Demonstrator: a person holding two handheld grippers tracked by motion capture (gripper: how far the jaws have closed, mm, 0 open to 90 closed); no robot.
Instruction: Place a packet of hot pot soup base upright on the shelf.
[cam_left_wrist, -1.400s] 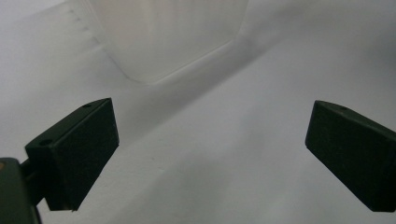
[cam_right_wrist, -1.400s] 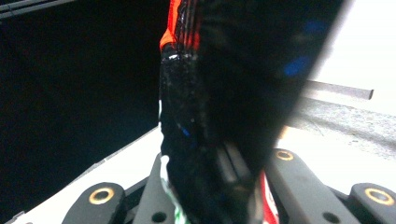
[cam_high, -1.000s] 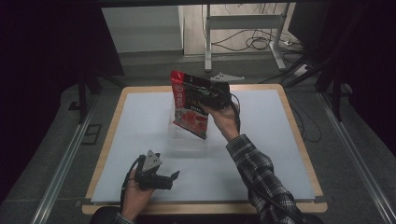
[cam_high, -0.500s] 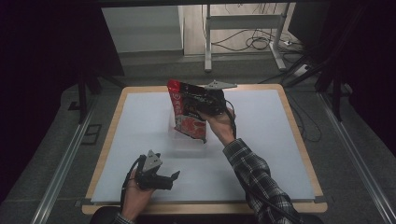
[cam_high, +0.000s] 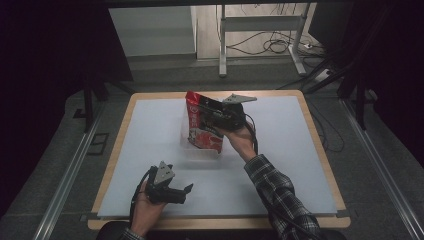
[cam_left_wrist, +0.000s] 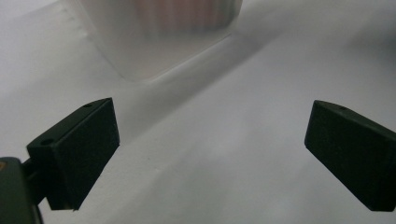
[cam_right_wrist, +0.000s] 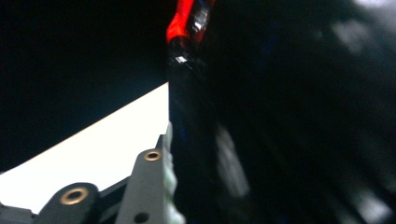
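A red snack bag stands upright with its bottom inside a clear plastic container at the middle of the table. My right gripper reaches in from the right at the bag's top edge. Its jaws have just been opening, and the bag's top is still between them, right beside one finger. My left gripper lies in the hand near the table's front left. It is open with nothing between its pads, and it looks toward the container.
A white mat covers the wooden table. Metal rails run along both sides on the floor, and a desk frame with cables stands behind the far edge.
My right gripper has come down with the red bag, and the bag's bottom now sits lower in the clear container. The left gripper has not moved.
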